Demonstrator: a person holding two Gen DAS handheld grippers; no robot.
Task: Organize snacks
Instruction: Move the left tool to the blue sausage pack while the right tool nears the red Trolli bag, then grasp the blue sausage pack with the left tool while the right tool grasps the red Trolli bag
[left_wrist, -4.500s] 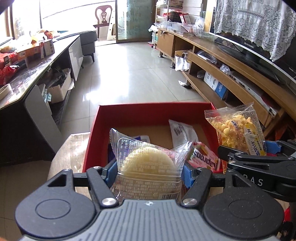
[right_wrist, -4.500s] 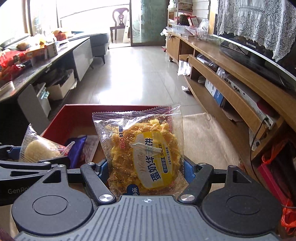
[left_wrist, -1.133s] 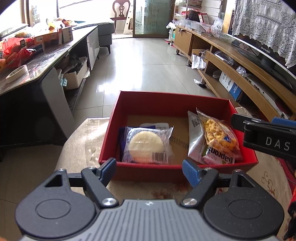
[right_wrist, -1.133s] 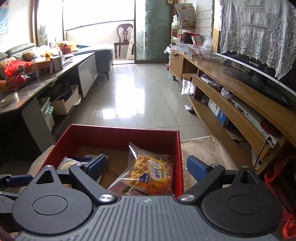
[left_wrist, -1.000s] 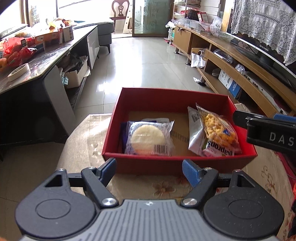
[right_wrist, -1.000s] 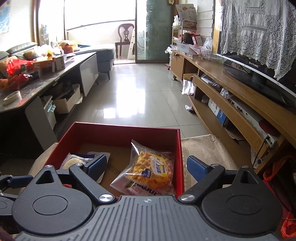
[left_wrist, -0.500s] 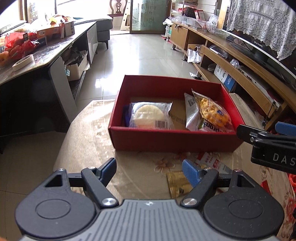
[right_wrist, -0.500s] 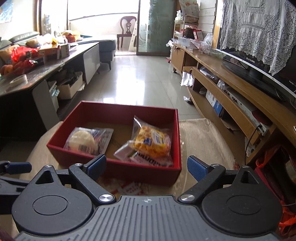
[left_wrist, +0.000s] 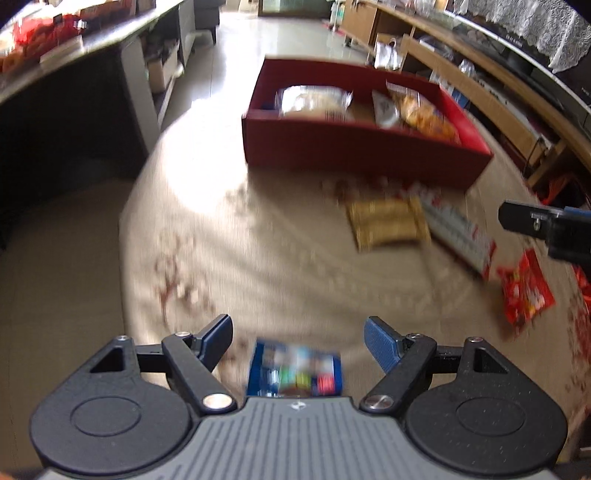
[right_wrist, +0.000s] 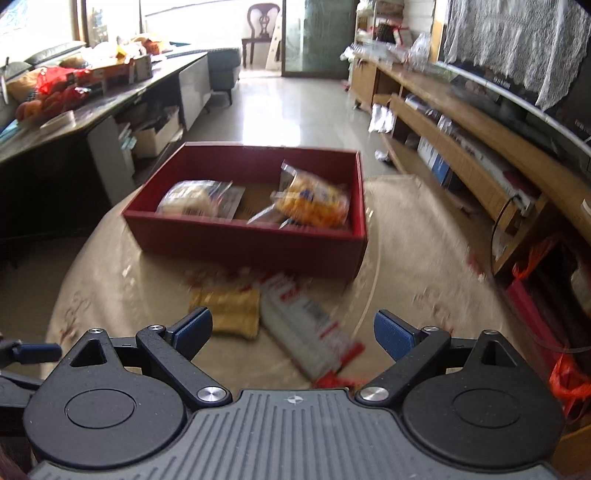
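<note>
A red box (left_wrist: 354, 151) (right_wrist: 243, 242) sits at the far side of a round cloth-covered table. It holds a pale round cake packet (left_wrist: 314, 99) (right_wrist: 199, 199) and a yellow snack packet (left_wrist: 424, 114) (right_wrist: 314, 201). On the cloth lie a tan packet (left_wrist: 386, 223) (right_wrist: 229, 310), a white and red packet (left_wrist: 458, 230) (right_wrist: 308, 326), a red packet (left_wrist: 526, 291) and a blue packet (left_wrist: 295, 371). My left gripper (left_wrist: 298, 341) is open just above the blue packet. My right gripper (right_wrist: 293, 330) is open over the white and red packet, holding nothing.
The round table's edge (left_wrist: 125, 266) drops to the floor on the left. A dark counter (right_wrist: 74, 110) with clutter stands at the left. A long wooden shelf unit (right_wrist: 480, 155) runs along the right. A red bag (right_wrist: 569, 376) hangs at the right edge.
Both grippers, open and empty after leaving the packets in the box, have drawn back from it and tilted down. The loose packets on the cloth have come into view.
</note>
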